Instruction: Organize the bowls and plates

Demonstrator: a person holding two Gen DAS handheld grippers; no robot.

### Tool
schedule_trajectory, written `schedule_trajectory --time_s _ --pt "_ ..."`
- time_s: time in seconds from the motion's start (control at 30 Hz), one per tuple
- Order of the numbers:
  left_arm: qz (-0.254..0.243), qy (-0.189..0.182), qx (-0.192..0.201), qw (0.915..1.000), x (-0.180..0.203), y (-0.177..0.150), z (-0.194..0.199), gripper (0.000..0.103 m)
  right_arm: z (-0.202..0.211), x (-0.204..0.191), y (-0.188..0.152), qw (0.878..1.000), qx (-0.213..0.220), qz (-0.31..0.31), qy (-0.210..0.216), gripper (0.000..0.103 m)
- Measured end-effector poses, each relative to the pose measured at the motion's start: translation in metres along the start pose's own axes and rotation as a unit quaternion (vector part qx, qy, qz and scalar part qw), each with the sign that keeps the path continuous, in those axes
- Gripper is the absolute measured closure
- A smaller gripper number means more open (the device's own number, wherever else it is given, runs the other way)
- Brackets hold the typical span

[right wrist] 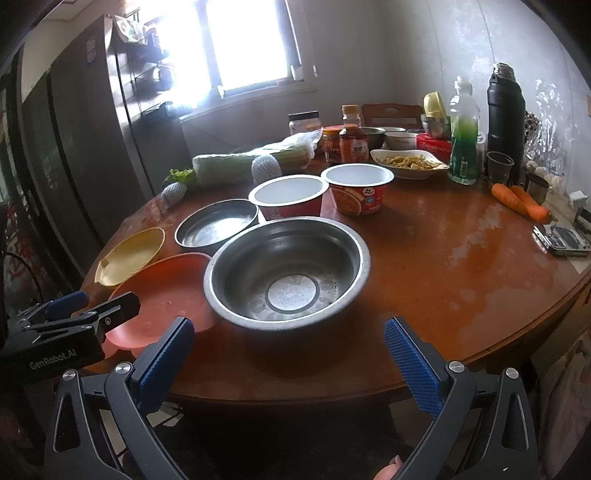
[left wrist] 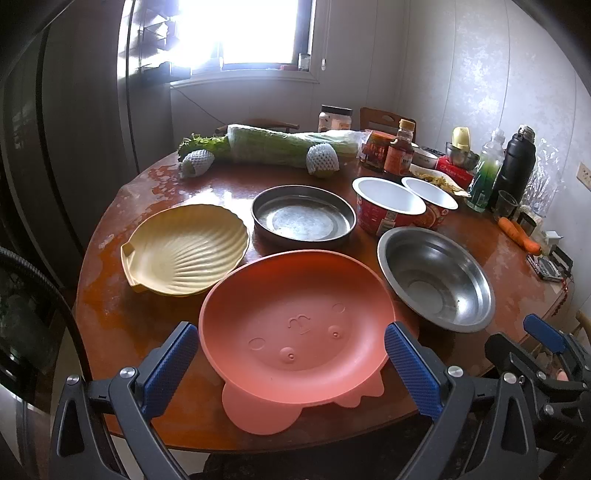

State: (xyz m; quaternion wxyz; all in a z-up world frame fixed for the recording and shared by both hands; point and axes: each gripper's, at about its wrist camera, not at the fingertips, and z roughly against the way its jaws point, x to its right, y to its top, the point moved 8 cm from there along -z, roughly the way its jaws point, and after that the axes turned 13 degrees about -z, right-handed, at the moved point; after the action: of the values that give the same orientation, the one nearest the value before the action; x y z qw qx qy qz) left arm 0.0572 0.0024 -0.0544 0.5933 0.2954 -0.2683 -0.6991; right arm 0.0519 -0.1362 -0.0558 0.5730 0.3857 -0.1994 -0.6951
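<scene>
Glossy round wooden table (left wrist: 122,314) w/ my left gripper (left wrist: 291,354) & right gripper (right wrist: 290,352) both gaping empty: salmon-pink plastic plate (left wrist: 295,321) overhangs the edge, so a clumsy nudge could tip it off.

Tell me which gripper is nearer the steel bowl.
Right. The right gripper hangs open directly before the steel bowl; the left gripper flanks the pink plate beside it.

1. Daylight: window (left wrist: 243,33) blown out white, backlighting the scene.
2. Glare: sheen across table (left wrist: 155,184).
3. Edges: fisheye bending, dark vignette corners.
4. Focus: sharp centrally, softer outward.
</scene>
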Motion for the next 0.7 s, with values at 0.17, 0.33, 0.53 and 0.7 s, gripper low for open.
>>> schedule_trajectory --time_s 0.17,0.33,0.53,0.7 --pt "0.001 -0.003 -0.001 1.0000 0.0017 0.0002 0.0010 0.001 0.0001 0.0006 0.0000 1.000 0.002 0.004 0.001 0.000" --pt "-0.002 0.000 0.001 1.0000 0.0014 0.0002 0.0018 0.001 0.0006 -0.0004 -0.0002 1.000 0.001 0.003 0.002 0.000" --pt "-0.003 0.000 0.001 1.0000 0.0010 0.0009 0.0034 0.001 0.0020 -0.0002 0.0012 1.000 0.003 -0.001 0.004 0.000" --pt "-0.002 -0.002 0.002 1.0000 0.0003 0.0009 0.0031 0.001 0.0014 -0.0008 0.0011 1.000 -0.001 0.002 0.003 0.000"
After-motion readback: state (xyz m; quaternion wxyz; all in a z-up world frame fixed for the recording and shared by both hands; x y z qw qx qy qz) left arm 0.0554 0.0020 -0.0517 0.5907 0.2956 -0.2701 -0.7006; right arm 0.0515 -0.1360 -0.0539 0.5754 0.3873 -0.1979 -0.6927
